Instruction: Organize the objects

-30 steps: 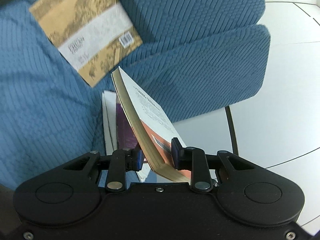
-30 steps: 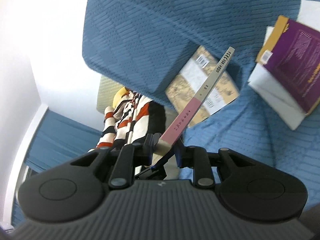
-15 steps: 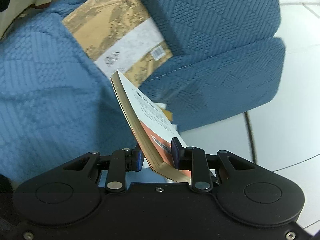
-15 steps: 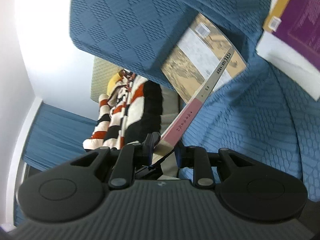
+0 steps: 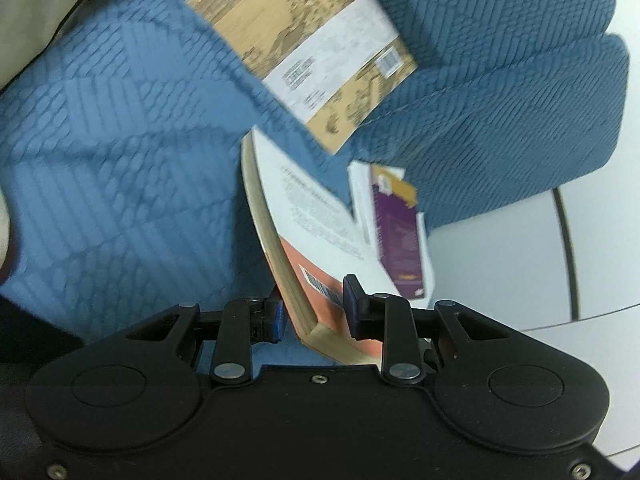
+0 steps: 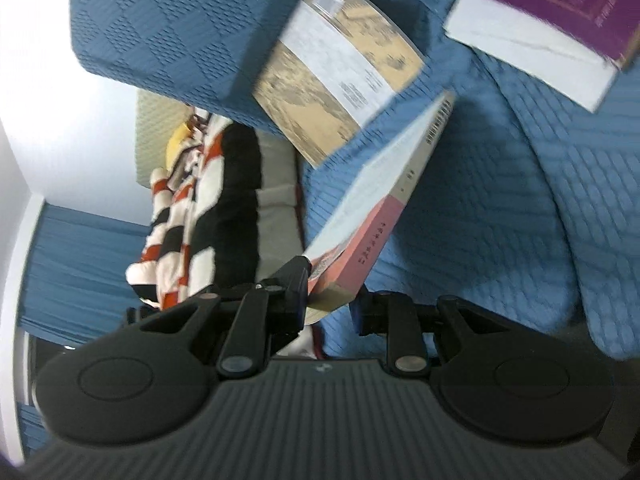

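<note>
My left gripper [image 5: 314, 308] is shut on the lower corner of a white-and-orange paperback [image 5: 316, 216], which stands on edge and tilts left over the blue sofa seat [image 5: 120, 140]. My right gripper [image 6: 330, 300] is shut on a book with a pink-and-grey spine [image 6: 376, 200] that slants up to the right. A tan illustrated book [image 5: 308, 44] [image 6: 340, 64] leans against the sofa's back cushion. A purple book [image 5: 396, 224] [image 6: 560, 4] lies on a white book [image 6: 528, 60] on the seat.
A striped red, white and black blanket [image 6: 192, 208] lies over a beige cushion at the left in the right wrist view. White floor [image 5: 500, 248] shows past the sofa's edge in the left wrist view.
Both grippers have sunk toward the sofa seat with their books still held. The tan book looms larger in both views, and the purple book shows again in the left wrist view.
</note>
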